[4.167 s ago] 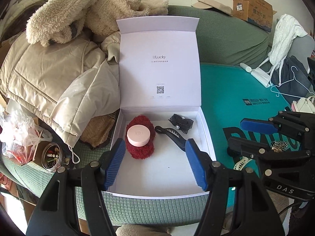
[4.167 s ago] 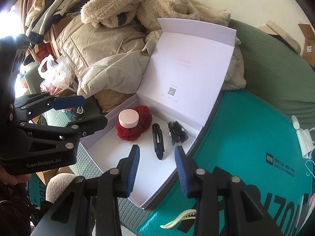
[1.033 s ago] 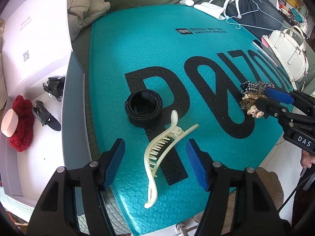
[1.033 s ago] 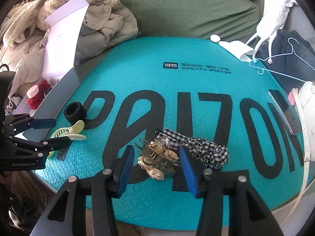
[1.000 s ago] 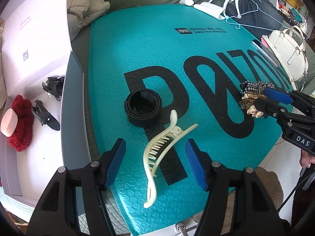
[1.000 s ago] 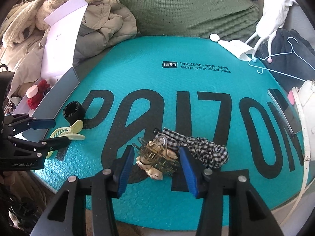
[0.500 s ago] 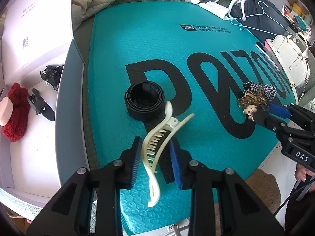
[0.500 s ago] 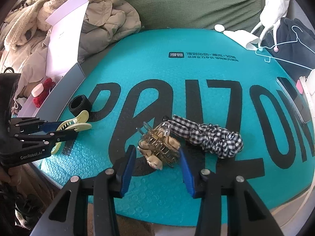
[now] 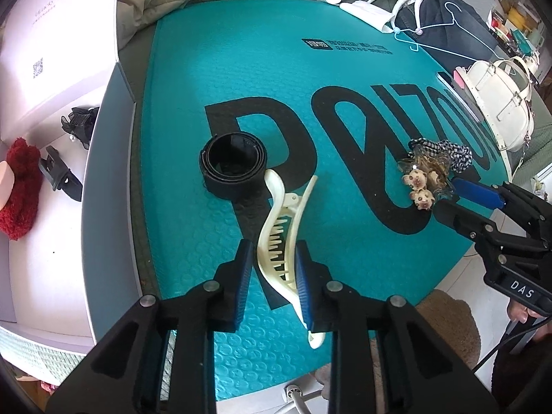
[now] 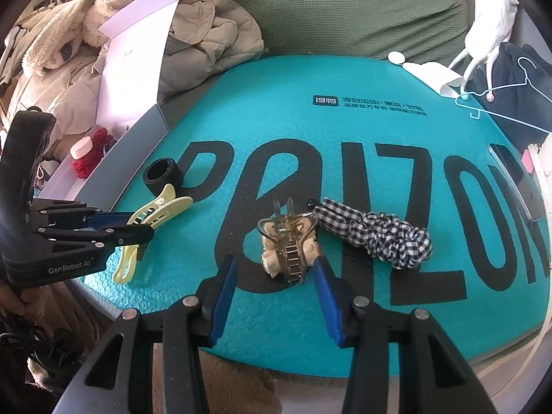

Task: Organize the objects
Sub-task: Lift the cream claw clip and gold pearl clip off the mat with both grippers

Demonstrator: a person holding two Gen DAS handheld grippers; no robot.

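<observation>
While two tools (image 9: pixel 272 265) (image 10: pixel 276 276) work, two hair claws (image 9: pixel 279 241) (image 10: pixel 289 252), one scrunchie (image 10: pixel 386 231) show.

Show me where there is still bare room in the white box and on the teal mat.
In the white box, the near floor is bare; the red scrunchie and black clips crowd its far end. On the teal mat, the far stretch is free. The near edge is crowded: black band, cream claw clip, amber claw clip, checked scrunchie.

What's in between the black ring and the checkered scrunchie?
The right wrist view shows bare teal mat between the black ring and the checkered scrunchie, crossed by big black letters.
</observation>
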